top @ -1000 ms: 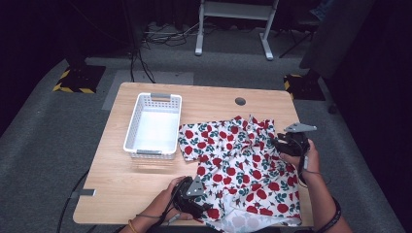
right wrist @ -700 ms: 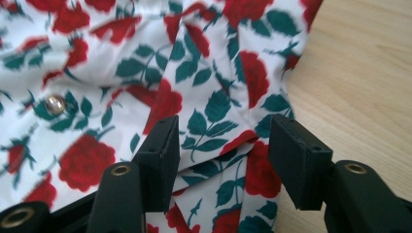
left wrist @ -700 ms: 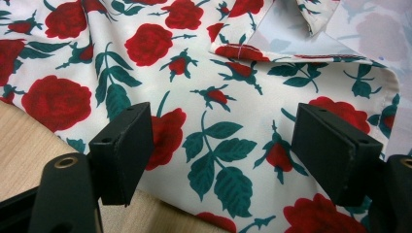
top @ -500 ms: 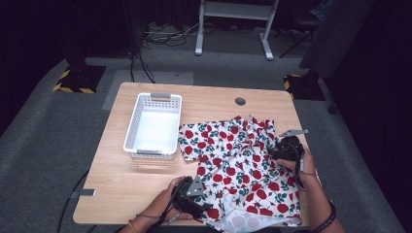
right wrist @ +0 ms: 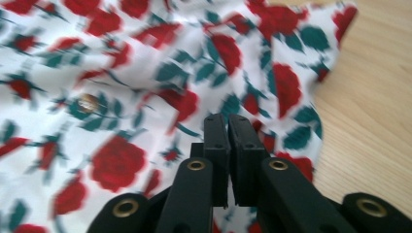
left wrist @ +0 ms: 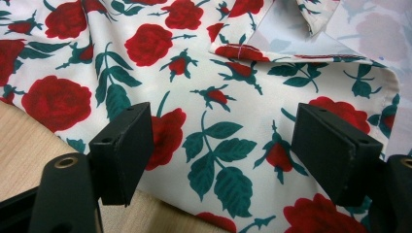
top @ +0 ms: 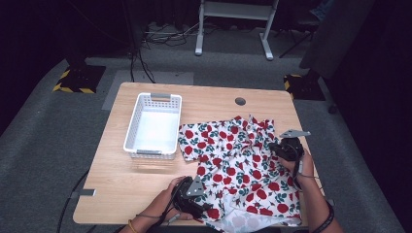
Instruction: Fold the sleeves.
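Rose cloth [top: 238,162] lies spread on the right half of our wooden table [top: 116,189], reaching to the near edge. It is white with red roses and green leaves. To its left sits a white basket [top: 153,127], close beside it. Our left gripper [top: 190,195] rests at the cloth's near left edge with its jaws spread wide over the print. Our right gripper [top: 286,148] sits on the cloth's right side, jaws pressed together; we cannot tell if cloth is pinched between them.
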The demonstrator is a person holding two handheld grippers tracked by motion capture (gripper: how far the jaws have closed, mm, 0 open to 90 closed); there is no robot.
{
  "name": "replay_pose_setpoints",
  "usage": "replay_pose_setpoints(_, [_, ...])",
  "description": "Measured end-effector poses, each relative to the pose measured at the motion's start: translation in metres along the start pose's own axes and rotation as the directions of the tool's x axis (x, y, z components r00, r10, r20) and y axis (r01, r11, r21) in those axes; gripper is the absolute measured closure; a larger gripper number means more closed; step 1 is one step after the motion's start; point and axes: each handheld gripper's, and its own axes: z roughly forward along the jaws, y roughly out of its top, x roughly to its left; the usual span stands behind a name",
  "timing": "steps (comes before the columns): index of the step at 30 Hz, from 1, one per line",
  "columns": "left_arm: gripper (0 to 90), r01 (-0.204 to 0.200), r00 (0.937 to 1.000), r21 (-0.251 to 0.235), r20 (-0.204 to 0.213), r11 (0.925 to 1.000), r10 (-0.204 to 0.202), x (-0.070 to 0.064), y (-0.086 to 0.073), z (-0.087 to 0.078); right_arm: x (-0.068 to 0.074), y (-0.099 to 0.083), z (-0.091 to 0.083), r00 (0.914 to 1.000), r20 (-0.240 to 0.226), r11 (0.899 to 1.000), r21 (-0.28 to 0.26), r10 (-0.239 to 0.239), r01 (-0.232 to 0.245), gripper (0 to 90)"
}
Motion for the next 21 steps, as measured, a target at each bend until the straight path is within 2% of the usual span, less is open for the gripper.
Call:
replay_pose_setpoints(3, [23.0, 0.000, 1.0000, 0.000, 0.000, 1.0000, 0.000, 0.000, 0.000, 0.000, 0.011, 0.005, -0.005, 0.9986, -0.040, 0.999, -0.032, -0.034, 0.033, 90.0])
replay_pose_setpoints(8, [23.0, 0.001, 1.0000, 0.000, 0.000, 1.0000, -0.001, 0.000, 0.000, 0.000, 0.027, 0.011, -0.008, 0.9934, -0.082, 0.996, -0.049, -0.080, 0.076, 90.0])
replay_pose_setpoints(10, [23.1, 0.000, 1.0000, 0.000, 0.001, 1.0000, 0.000, 0.000, 0.000, 0.000, 0.030, 0.012, -0.009, 0.9933, -0.074, 0.995, -0.048, -0.088, 0.085, 89.4])
replay_pose_setpoints(12, [23.0, 0.000, 1.0000, 0.000, 0.000, 1.0000, 0.000, 0.000, 0.000, 0.000, 0.028, 0.013, -0.010, 0.9962, -0.053, 0.997, -0.046, -0.070, 0.067, 80.5])
replay_pose_setpoints(15, [23.0, 0.000, 1.0000, 0.000, 0.000, 1.0000, 0.000, 0.000, 0.000, 0.000, 0.018, 0.008, -0.006, 0.9995, 0.013, 0.999, -0.015, -0.028, 0.028, 68.0])
replay_pose_setpoints(17, [23.0, 0.000, 1.0000, 0.000, 0.001, 1.0000, 0.000, 0.000, 0.000, 0.000, 0.011, 0.003, -0.001, 0.9997, 0.022, 1.000, 0.016, 0.010, -0.010, 60.3])
replay_pose_setpoints(21, [23.0, 0.001, 1.0000, 0.000, 0.001, 1.0000, -0.001, 0.000, 0.000, 0.000, 0.006, -0.003, 0.006, 0.9992, 0.024, 0.997, 0.071, 0.033, -0.035, 49.3])
